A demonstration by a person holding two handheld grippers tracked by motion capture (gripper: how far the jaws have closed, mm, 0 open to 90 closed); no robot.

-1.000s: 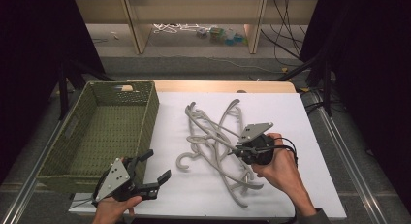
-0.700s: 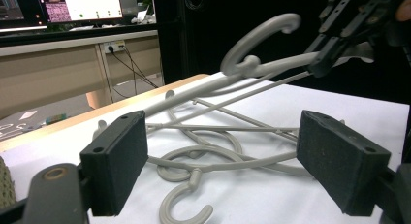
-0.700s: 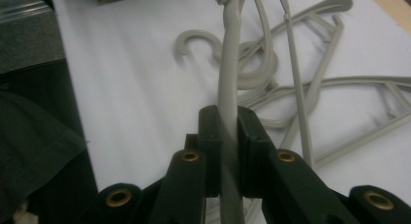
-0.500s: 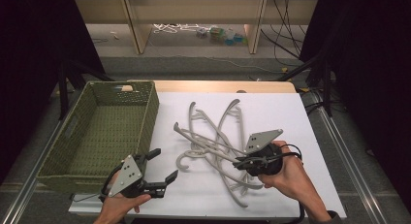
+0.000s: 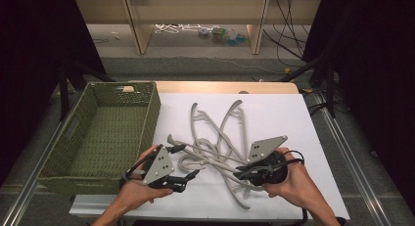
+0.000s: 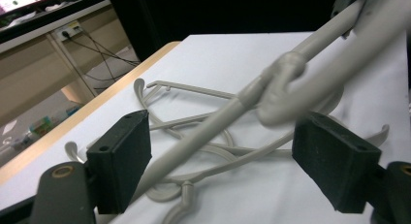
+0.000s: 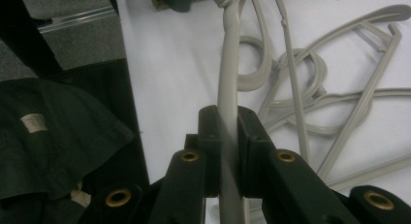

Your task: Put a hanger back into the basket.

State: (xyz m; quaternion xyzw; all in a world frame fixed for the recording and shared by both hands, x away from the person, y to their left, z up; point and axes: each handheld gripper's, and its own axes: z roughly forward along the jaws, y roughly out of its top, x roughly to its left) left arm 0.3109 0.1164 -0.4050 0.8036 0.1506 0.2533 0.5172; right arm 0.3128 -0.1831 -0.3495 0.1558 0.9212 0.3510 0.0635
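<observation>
- White-topped counter (image 5: 274,113) with a pale wooden far edge: carries everything listed below.
- Green woven rectangular basket (image 5: 93,160): stands on the left part of the counter, long side running away from the person, nothing inside.
- Tangle of grey plastic clothes hangers (image 5: 218,138): lies mid-counter, just right of the basket, hooks and arms interlocked; the same pile shows in the left gripper view (image 6: 194,122) and the right gripper view (image 7: 310,73).
- Grey hanger arm (image 7: 228,88): one member of the tangle, raised out of it towards the near right; in the left gripper view it runs as a slanting bar (image 6: 218,122) between the black pads.
- Right gripper (image 5: 252,171): held in the right hand (image 5: 293,184) at the near right edge of the pile. Its fingers (image 7: 209,136) are clamped tight on the grey hanger arm, which runs straight up between them.
- Left gripper (image 5: 185,162): held in the left hand (image 5: 134,189) near the basket's front corner, pointing at the pile. Its fingers (image 6: 121,161) stand well apart and have just been closing a little; the raised bar passes between them, neither pad pressing on it.
</observation>
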